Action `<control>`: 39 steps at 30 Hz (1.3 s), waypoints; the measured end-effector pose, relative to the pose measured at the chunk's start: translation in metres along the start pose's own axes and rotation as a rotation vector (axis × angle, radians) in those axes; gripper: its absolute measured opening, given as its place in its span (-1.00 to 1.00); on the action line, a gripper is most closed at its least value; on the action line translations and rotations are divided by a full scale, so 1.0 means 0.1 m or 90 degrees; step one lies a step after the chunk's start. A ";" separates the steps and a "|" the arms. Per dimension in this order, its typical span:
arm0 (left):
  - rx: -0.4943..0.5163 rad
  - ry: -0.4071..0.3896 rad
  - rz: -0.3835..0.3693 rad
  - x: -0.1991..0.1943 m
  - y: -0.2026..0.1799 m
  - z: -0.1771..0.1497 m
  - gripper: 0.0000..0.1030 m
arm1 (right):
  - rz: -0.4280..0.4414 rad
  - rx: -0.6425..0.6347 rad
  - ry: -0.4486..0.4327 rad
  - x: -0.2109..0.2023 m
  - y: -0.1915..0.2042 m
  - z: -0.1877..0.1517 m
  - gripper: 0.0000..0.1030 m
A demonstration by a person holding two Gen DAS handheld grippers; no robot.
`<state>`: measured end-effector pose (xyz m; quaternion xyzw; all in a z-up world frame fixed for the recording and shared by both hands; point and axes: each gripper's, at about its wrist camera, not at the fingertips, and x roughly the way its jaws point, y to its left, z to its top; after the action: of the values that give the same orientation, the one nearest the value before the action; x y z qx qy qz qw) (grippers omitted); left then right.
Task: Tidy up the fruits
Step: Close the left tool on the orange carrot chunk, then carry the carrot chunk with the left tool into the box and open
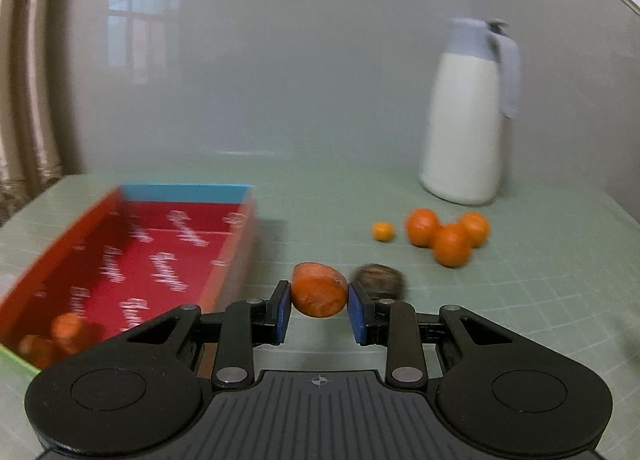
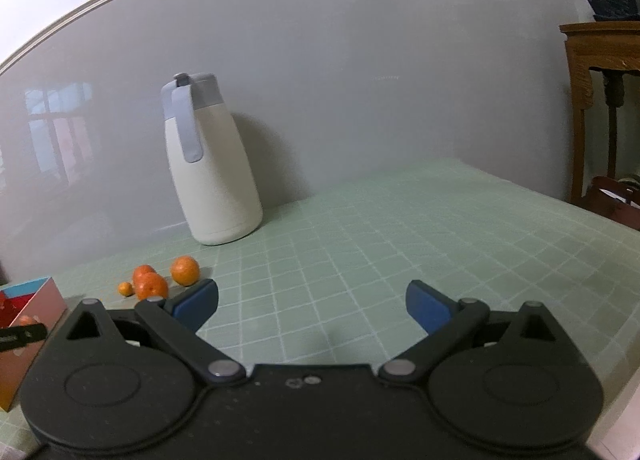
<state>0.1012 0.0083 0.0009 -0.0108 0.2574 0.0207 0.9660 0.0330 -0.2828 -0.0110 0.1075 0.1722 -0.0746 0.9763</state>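
My left gripper (image 1: 319, 298) is shut on an orange fruit piece with a flat cut face (image 1: 319, 292), held just above the green mat. Left of it lies a red box (image 1: 132, 260) with orange fruits (image 1: 60, 336) in its near corner. A dark round walnut-like thing (image 1: 380, 280) sits just behind the right pad. Three tangerines (image 1: 448, 238) and a small kumquat (image 1: 383, 231) rest further right. In the right wrist view my right gripper (image 2: 312, 300) stands open over bare mat, with the tangerines (image 2: 160, 278) to its left.
A tall white jug with a grey lid (image 1: 468, 116) stands by the wall behind the tangerines, also seen as the jug (image 2: 212, 168). The green gridded mat (image 2: 380, 228) covers the table. A wooden stand (image 2: 600, 100) is at far right.
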 end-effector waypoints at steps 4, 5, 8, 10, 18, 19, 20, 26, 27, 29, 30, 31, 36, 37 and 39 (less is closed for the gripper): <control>-0.012 -0.008 0.032 -0.07 0.31 0.03 -0.41 | 0.014 -0.009 0.007 0.05 0.12 -0.01 0.95; -0.013 -0.008 0.041 -0.08 0.37 0.03 -0.41 | 0.017 -0.013 0.008 0.05 0.15 -0.02 0.95; -0.031 -0.003 0.060 -0.09 0.60 0.03 -0.41 | 0.028 -0.025 0.014 0.09 0.28 -0.04 0.95; -0.040 -0.002 0.074 -0.10 0.74 0.03 -0.41 | 0.036 -0.033 0.017 0.11 0.38 -0.05 0.95; -0.066 0.026 0.107 0.00 1.13 -0.03 -0.41 | 0.063 -0.066 0.029 0.18 0.69 -0.10 0.95; -0.065 0.028 0.111 0.00 1.15 -0.04 -0.41 | 0.065 -0.069 0.030 0.18 0.70 -0.10 0.95; -0.064 0.032 0.115 0.02 1.18 -0.05 -0.41 | 0.066 -0.071 0.031 0.18 0.72 -0.11 0.95; -0.078 0.051 0.123 0.15 1.27 -0.10 -0.41 | 0.074 -0.083 0.037 0.20 0.82 -0.13 0.95; -0.072 0.049 0.126 0.17 1.27 -0.11 -0.41 | 0.075 -0.083 0.037 0.19 0.82 -0.13 0.95; -0.067 0.046 0.127 0.17 1.26 -0.13 -0.41 | 0.075 -0.086 0.037 0.19 0.83 -0.14 0.95; -0.065 0.045 0.129 0.16 1.26 -0.13 -0.40 | 0.075 -0.087 0.037 0.19 0.84 -0.14 0.95; -0.065 0.045 0.129 0.17 1.25 -0.13 -0.40 | 0.075 -0.086 0.037 0.19 0.84 -0.13 0.95; -0.073 0.045 0.135 0.17 1.26 -0.12 -0.40 | 0.076 -0.084 0.038 0.19 0.84 -0.13 0.95; -0.074 0.045 0.135 0.17 1.26 -0.13 -0.40 | 0.077 -0.084 0.038 0.19 0.84 -0.13 0.95; -0.071 0.047 0.136 0.16 1.25 -0.12 -0.38 | 0.078 -0.085 0.039 0.20 0.85 -0.13 0.95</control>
<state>0.1031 0.1336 -0.0191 -0.0380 0.2911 0.1372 0.9461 0.0625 -0.2001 -0.0147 0.0550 0.1997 0.0002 0.9783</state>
